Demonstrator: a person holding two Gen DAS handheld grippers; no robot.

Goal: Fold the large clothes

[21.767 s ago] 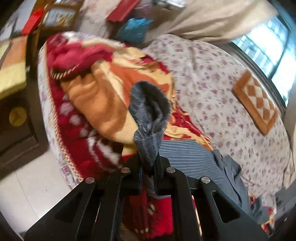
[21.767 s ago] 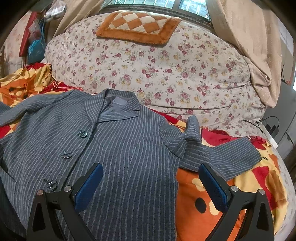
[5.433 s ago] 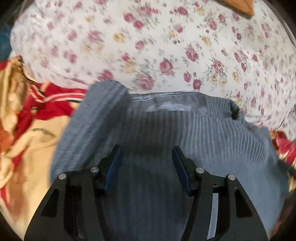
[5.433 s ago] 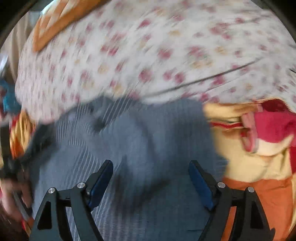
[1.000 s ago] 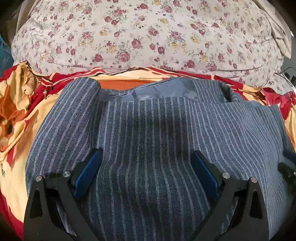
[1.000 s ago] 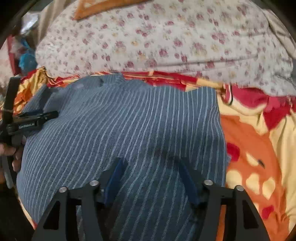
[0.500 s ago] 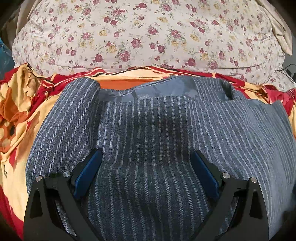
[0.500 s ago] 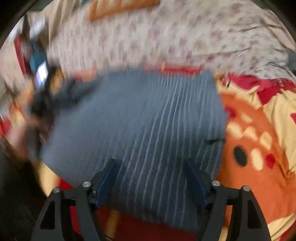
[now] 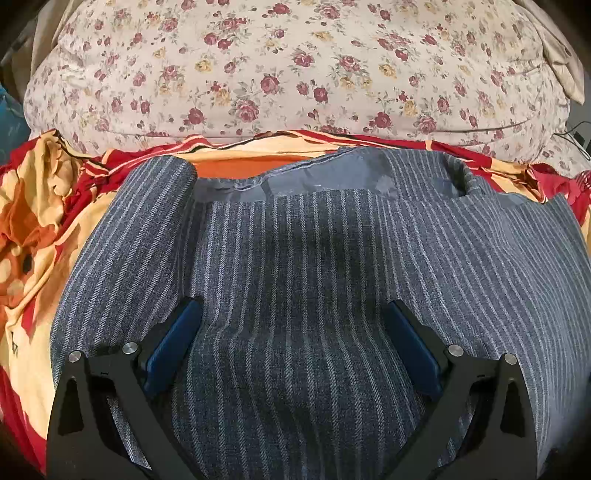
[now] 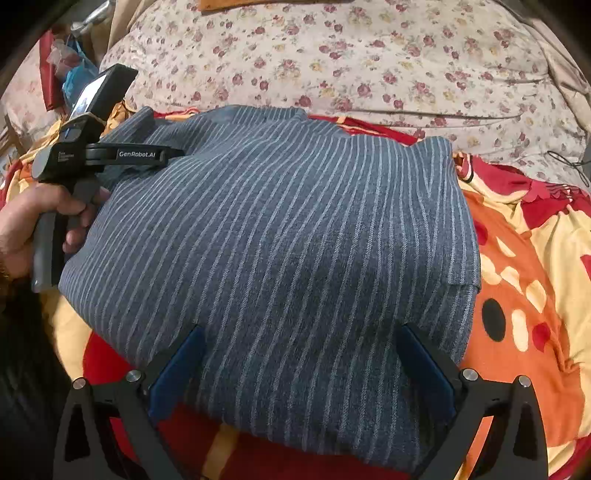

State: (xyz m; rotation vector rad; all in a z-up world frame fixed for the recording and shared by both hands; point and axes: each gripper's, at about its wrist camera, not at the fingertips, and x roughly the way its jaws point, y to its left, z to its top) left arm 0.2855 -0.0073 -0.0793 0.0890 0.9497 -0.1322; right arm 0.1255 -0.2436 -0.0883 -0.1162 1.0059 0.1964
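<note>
Lying folded, woven pinstripe jacket (image 10: 273, 236) on plush blanket (image 10: 524, 280); left gripper (image 9: 293, 334) released, right gripper (image 10: 301, 360) opening

Left gripper (image 9: 293, 343) jaws apart over striped jacket (image 9: 295, 266).

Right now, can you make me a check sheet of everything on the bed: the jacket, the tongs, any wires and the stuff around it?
Surface: red, orange and yellow patterned blanket spread over the bed.
Job's things: grey pinstriped jacket folded into a compact block, lining showing at its far edge.
Clutter: nothing seen on the jacket; floral quilt bunched behind it.
Tongs: left tongs wide apart over the jacket, gripping nothing; right tongs opening, fabric below them but not pinched.
Cables: thin dark cable on the quilt at far right.
Surroundings: orange checked cushion at the top edge; red and blue items at upper left.
</note>
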